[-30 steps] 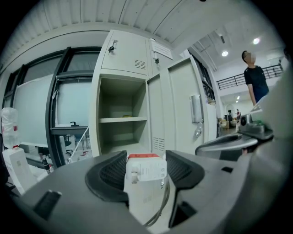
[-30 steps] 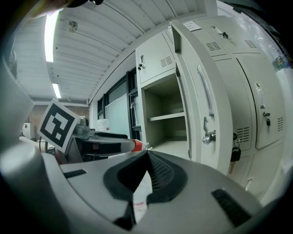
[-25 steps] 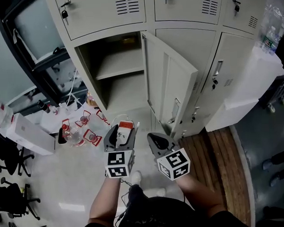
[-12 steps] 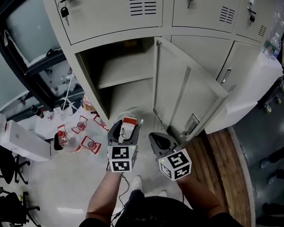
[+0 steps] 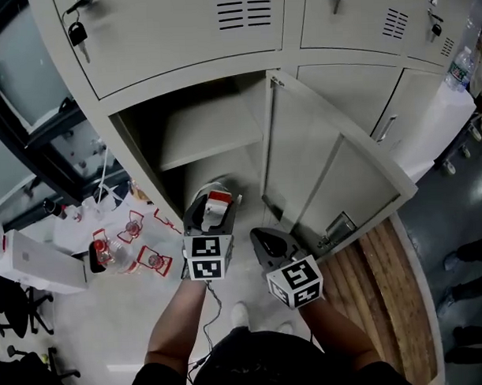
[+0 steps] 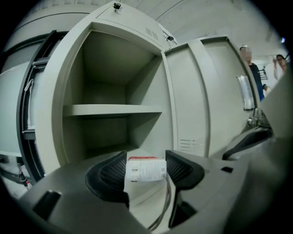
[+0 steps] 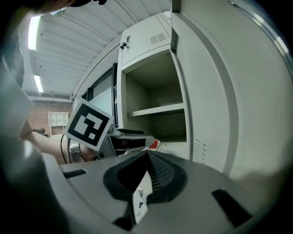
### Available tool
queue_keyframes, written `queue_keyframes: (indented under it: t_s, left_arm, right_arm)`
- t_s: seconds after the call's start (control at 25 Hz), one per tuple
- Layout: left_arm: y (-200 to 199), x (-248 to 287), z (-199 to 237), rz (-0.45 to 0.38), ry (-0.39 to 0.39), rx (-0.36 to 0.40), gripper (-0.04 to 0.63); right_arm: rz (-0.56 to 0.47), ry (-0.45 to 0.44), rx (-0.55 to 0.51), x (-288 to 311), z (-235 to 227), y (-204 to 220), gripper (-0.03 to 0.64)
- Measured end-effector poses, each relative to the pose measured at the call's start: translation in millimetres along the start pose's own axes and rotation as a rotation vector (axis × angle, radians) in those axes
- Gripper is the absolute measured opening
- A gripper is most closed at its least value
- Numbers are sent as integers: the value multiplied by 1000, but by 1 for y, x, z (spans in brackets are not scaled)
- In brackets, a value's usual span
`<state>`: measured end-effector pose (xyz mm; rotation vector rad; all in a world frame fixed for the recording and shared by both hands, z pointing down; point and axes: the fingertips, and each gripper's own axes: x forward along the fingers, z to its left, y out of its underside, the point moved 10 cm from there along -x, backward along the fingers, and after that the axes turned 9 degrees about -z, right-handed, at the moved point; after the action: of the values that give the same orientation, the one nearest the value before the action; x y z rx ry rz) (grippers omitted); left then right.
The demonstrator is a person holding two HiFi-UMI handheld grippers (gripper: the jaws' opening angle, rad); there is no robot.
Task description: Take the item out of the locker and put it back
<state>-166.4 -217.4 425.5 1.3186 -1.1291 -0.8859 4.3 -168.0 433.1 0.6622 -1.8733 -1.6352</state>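
While the locker (image 5: 182,81) draws nearer, left gripper (image 5: 215,206) clamps the white box (image 6: 146,171); right gripper (image 5: 265,237) closed, empty: return underway.

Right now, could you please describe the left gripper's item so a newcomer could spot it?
In the beige locker bank, one compartment stands open; the left gripper is before it. Its jaws clamp a small white packet, red along its top, unlike the clutter on the floor.

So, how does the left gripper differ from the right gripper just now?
The left gripper has its jaws apart, clamped on a white packet with a red top; the right gripper has its jaws together. The left gripper sits before the locker opening, the right gripper nearer its open door. Both point toward the locker.
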Motion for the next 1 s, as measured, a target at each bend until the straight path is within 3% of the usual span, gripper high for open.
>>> queue_keyframes:
  t_s: [1.0]
  left_arm:
    - [33,110,44,107,-1,18,264]
  right_arm:
    - [20,98,27,40,-26,10,0]
